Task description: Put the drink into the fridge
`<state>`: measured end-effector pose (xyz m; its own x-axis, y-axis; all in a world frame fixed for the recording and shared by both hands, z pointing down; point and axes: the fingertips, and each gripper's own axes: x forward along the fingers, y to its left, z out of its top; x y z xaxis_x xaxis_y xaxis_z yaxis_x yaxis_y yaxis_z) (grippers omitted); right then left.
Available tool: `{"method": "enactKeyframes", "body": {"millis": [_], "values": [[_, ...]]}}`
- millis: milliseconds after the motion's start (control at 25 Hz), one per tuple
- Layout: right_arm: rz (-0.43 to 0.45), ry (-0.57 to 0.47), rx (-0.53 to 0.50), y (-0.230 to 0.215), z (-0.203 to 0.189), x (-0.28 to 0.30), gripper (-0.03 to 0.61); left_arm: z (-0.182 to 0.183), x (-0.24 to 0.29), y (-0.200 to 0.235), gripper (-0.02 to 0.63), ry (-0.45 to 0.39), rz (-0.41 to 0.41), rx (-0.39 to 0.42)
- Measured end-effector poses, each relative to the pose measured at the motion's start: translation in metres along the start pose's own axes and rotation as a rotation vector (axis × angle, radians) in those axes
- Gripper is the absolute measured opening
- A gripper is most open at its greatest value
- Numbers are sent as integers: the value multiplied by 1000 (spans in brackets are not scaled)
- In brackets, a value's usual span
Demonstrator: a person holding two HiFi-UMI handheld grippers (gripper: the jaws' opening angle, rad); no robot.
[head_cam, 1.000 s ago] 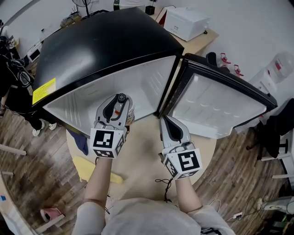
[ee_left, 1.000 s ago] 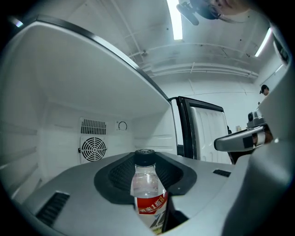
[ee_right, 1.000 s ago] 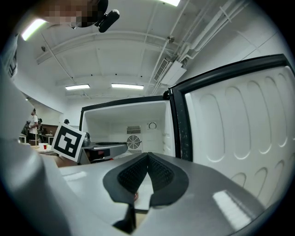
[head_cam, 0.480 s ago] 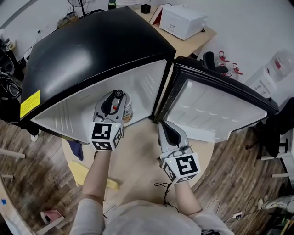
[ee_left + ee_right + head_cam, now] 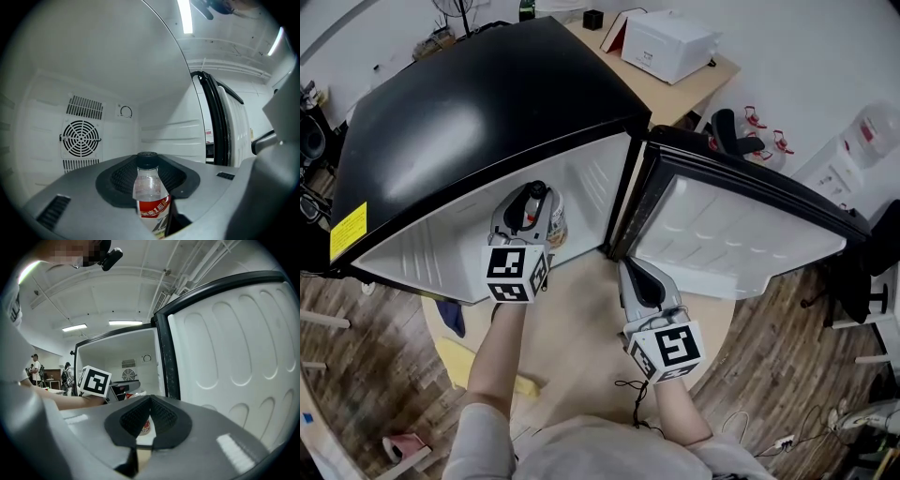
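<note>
The drink, a clear bottle with a black cap and red label, stands upright between the jaws of my left gripper, which is shut on it. In the left gripper view the bottle is inside the white fridge compartment, with the fan grille on the back wall ahead. The black fridge is open, its door swung out to the right. My right gripper hovers at the door's hinge edge. In the right gripper view its pads meet with nothing between them.
A round wooden table lies below both grippers in front of the fridge. A yellow cloth hangs at its left edge. A white box sits on a desk behind the fridge. Chairs stand at the right.
My left gripper has carried the bottle forward, deeper into the fridge opening. The right gripper has edged a little closer to the hinge side of the door.
</note>
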<state>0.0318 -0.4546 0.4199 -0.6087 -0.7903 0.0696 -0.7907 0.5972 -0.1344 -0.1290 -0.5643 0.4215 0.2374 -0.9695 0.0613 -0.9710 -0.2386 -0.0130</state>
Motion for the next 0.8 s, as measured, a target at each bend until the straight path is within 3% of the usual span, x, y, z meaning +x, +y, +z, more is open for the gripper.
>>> {"method": "enactKeyframes", "body": {"millis": [800], "values": [[-2, 17, 16, 0, -9, 4, 11, -9, 9, -5, 156, 6, -42, 52]]}}
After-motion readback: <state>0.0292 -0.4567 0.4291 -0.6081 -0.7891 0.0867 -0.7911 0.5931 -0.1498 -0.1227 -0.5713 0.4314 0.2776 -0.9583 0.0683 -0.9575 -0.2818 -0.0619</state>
